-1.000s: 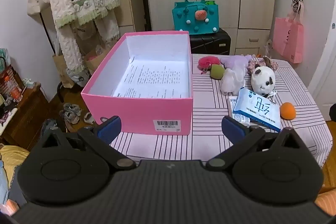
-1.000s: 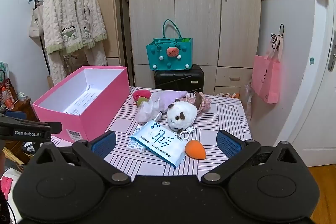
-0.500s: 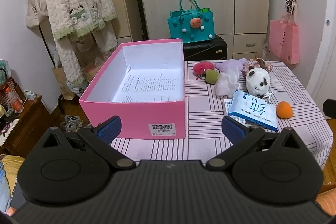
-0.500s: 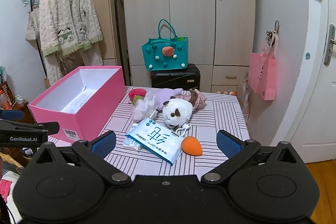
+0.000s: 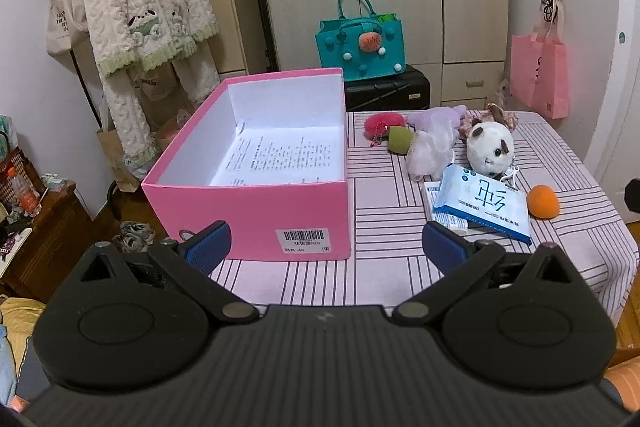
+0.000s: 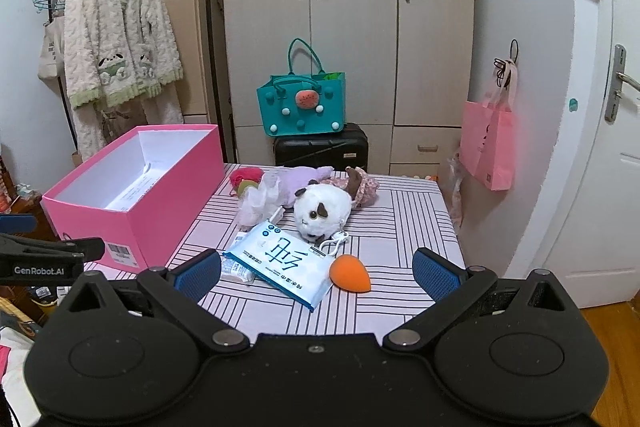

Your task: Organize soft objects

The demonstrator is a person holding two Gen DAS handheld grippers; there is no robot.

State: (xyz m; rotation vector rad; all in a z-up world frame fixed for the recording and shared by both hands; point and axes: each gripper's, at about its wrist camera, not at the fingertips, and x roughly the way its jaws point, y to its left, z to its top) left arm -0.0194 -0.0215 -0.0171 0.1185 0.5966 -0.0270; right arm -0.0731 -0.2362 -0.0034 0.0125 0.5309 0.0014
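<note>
Toys and other soft things lie in a loose cluster on the striped table (image 6: pixel 404 227), none yet in the pink box (image 5: pixel 256 199), whose floor holds only a printed sheet. Nearest the right gripper (image 6: pixel 316 269), just ahead of its spread fingers, sit the orange sponge (image 6: pixel 349 273) and the blue wipes pack (image 6: pixel 282 265); beyond those come the panda plush (image 6: pixel 322 209), a white mesh puff (image 6: pixel 258 201), a lilac plush (image 6: pixel 308 175), a red pom-pom (image 6: pixel 244 174) and a small floral doll (image 6: pixel 362 183).

Over the last second both cameras have drawn back and risen a little: the table looks smaller and more of the room shows, yet no object has shifted. So this reads as a retreat to a ready pose, with sorting not begun.

Left gripper (image 5: pixel 326 247) hangs before the box's near wall, jaws wide apart and empty, the cluster off to its right. Right gripper is likewise released, holding nothing. Its likeliest first pick, I judge, is the sponge directly ahead, then a carry leftward to the box.
</note>
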